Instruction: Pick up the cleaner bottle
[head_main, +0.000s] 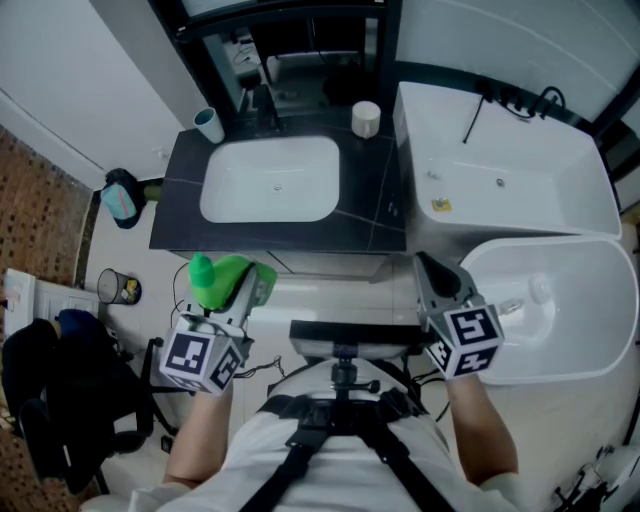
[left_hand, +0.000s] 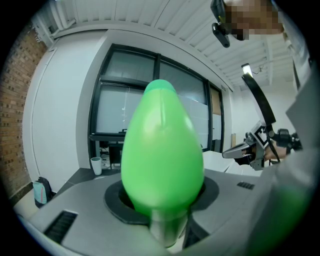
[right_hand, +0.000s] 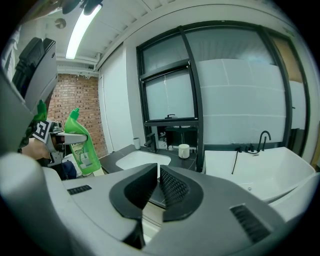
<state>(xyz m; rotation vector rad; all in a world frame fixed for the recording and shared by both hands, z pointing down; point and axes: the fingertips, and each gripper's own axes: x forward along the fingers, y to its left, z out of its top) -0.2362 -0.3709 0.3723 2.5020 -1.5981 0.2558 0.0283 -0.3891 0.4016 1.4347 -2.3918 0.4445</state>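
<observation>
One bottle secured: the left gripper (head_main: 248, 288) grasps the green cleaner bottle (left_hand: 162, 150), clear of the counter (head_main: 375, 200). The right gripper (right_hand: 156, 184) is clenched and empty. Pickup appears complete; the next move calls for steady carriage.

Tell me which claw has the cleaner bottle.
The left claw: its jaws clamp the green cleaner bottle, held in the air. The right claw is shut with nothing between its jaws.
</observation>
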